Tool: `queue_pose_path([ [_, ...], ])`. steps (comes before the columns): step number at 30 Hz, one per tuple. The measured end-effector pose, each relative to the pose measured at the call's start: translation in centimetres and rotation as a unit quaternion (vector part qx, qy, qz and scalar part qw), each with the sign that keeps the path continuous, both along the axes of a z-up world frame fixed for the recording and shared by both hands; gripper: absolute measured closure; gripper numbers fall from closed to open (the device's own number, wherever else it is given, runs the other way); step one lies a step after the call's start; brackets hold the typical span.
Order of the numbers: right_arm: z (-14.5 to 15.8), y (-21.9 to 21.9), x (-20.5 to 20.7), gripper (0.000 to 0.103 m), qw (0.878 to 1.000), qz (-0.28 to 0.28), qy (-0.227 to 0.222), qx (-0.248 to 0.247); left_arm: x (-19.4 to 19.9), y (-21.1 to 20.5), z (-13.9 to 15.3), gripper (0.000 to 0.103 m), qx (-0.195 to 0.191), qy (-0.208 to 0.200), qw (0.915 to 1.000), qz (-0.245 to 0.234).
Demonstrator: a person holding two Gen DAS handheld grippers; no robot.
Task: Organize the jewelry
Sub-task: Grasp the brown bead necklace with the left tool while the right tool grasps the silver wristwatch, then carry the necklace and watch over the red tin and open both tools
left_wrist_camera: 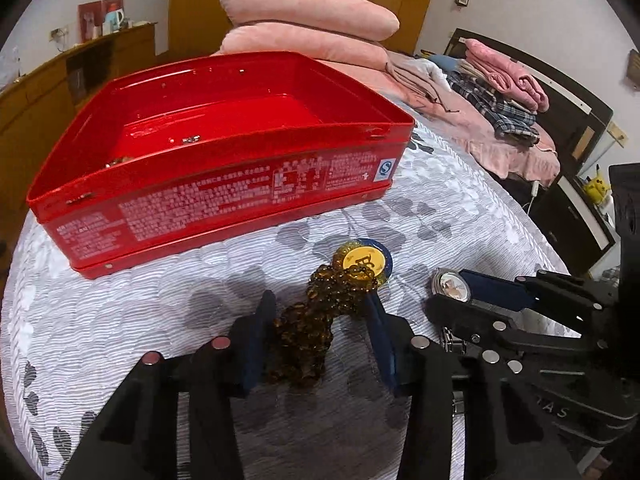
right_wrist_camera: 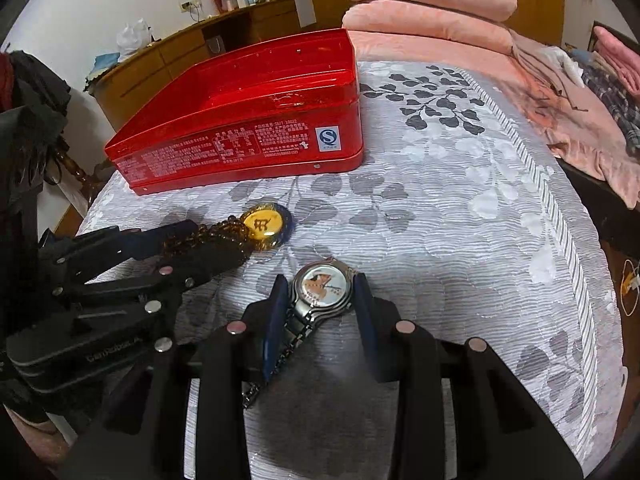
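Your left gripper (left_wrist_camera: pixel 320 320) fingers straddle the bead bracelet (left_wrist_camera: pixel 316 328), parted; your right gripper (right_wrist_camera: pixel 320 300) fingers flank the watch (right_wrist_camera: pixel 322 290), unclenched, on the bed (right_wrist_camera: pixel 460 240)

beads (left_wrist_camera: pixel 316 320) left of watch (right_wrist_camera: pixel 320 290) on bedspread (right_wrist_camera: pixel 460 240), tin (left_wrist_camera: pixel 224 140) behind both

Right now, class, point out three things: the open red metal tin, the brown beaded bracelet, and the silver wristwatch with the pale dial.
Open red metal tin (left_wrist_camera: pixel 224 184): left wrist view, on its printed front wall.
Brown beaded bracelet (left_wrist_camera: pixel 308 332): left wrist view, on the heaped beads.
Silver wristwatch (right_wrist_camera: pixel 322 286): right wrist view, on its dial.
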State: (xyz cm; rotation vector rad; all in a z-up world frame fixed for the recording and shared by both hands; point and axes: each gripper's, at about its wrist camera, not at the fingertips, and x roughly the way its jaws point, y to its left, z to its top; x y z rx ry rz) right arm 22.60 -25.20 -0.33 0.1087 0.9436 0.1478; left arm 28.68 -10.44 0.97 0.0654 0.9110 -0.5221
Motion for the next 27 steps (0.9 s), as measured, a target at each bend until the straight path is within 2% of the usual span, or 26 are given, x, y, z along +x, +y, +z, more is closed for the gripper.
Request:
queue_pose_path([
  [2, 0.0, 0.0, 0.0, 0.070, 1.000, 0.000, -0.001, -0.001, -0.1, 0.0, 0.1, 0.067, -0.001, -0.001, 1.0000, 0.003],
  [3, 0.0, 0.0, -0.1, 0.070, 1.000, -0.001, -0.001, -0.002, 0.0, 0.0, 0.0, 0.080, 0.000, -0.001, 1.0000, 0.006],
  [4, 0.0, 0.0, -0.1, 0.070, 1.000, -0.002, -0.001, -0.004, 0.0, 0.2, 0.0, 0.082, -0.002, 0.000, 0.9999, 0.010],
  [7, 0.0, 0.1, -0.3, 0.069, 1.000, -0.005, 0.001, -0.004, -0.1, 0.6, 0.1, 0.082, -0.010, 0.002, 0.9998, 0.014],
  [13, 0.1, 0.5, -0.7, 0.062, 1.000, -0.009, 0.003, -0.013, -0.6, 1.1, 0.2, 0.082, -0.012, 0.006, 0.9998, 0.016],
  [19, -0.1, 1.0, -0.6, 0.062, 1.000, -0.014, 0.001, -0.025, 0.4, 1.0, -0.1, 0.069, -0.008, 0.012, 0.9997, 0.021],
  [23, -0.2, 1.5, -0.6, 0.071, 0.999, -0.017, -0.009, -0.048, 0.9, 0.6, -0.1, 0.074, -0.003, 0.008, 0.9998, 0.019],
  [24, -0.2, 1.4, -0.6, 0.072, 0.999, -0.017, -0.010, -0.047, 0.9, 0.5, -0.1, 0.081, -0.001, 0.008, 0.9998, 0.017],
  [27, -0.1, 1.3, -0.5, 0.072, 0.999, -0.014, -0.012, -0.044, 0.7, 0.4, 0.0, 0.082, 0.002, 0.003, 0.9998, 0.019],
])
